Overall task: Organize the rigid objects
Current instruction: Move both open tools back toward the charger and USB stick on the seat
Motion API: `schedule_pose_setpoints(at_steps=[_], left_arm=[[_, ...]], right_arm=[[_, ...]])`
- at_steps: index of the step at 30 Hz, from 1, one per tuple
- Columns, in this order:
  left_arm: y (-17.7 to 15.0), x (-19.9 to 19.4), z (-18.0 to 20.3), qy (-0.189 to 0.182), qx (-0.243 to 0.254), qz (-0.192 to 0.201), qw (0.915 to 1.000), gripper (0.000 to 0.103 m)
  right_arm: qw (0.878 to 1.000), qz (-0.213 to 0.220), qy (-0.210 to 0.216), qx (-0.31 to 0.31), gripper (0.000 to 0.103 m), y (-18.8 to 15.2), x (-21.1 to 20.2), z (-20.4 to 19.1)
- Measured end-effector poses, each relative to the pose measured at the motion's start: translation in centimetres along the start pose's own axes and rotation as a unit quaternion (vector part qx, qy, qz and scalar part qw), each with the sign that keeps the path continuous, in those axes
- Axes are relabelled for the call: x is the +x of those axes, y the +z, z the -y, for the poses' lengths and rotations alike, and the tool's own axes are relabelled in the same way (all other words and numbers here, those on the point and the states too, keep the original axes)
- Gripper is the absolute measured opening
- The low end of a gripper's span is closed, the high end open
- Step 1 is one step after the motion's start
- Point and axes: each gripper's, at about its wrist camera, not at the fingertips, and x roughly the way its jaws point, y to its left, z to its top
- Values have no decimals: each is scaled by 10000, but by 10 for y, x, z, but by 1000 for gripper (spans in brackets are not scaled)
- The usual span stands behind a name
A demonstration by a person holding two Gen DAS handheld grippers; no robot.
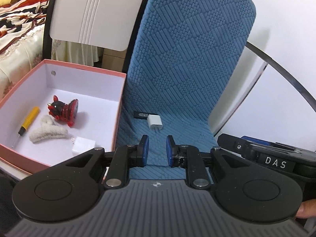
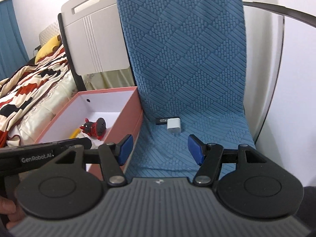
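Observation:
A white charger plug (image 1: 154, 122) (image 2: 174, 125) lies on the blue chair seat (image 1: 177, 138), touching a small black stick (image 1: 140, 115) (image 2: 162, 120) behind it. My left gripper (image 1: 157, 150) hovers over the seat just in front of them, its jaws nearly together with nothing between them. My right gripper (image 2: 160, 150) stands open and empty, also short of the plug. Left of the chair stands a pink box (image 1: 86, 69) (image 2: 126, 116). It holds a red-and-black figurine (image 1: 63, 111) (image 2: 94, 128), a yellow pen-like tool (image 1: 29, 119), a fluffy white clip (image 1: 48, 132) and another white plug (image 1: 83, 145).
The chair's tall padded back (image 1: 187, 49) rises right behind the plug. A bed with a striped blanket (image 1: 17, 19) and a white footboard (image 1: 94, 13) lie beyond the box. A white wall and a dark curved bar (image 1: 280, 67) are on the right. A hand shows at each view's lower edge.

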Motion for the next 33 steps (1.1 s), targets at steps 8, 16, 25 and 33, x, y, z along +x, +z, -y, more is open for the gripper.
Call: schedule_pose_setpoints(at_steps=[8,16,25,33], left_arm=[[-21,1,7,-31,16,-32,10000,22],[-26,4,9,-28,8,-119,9999,22],[-22,21,9,27,-53,-180,9998,22],[-10,65,6,66,-262,-197,9994,22]], right_arm=[[10000,-66,-42,12,64,-23,-1,12],[9999,-93,-31,33,64,-30,-3,14],[9998,-165,15,-74,64,-31,16,27],[9991,-217,124,-345,64,-19,58,35]])
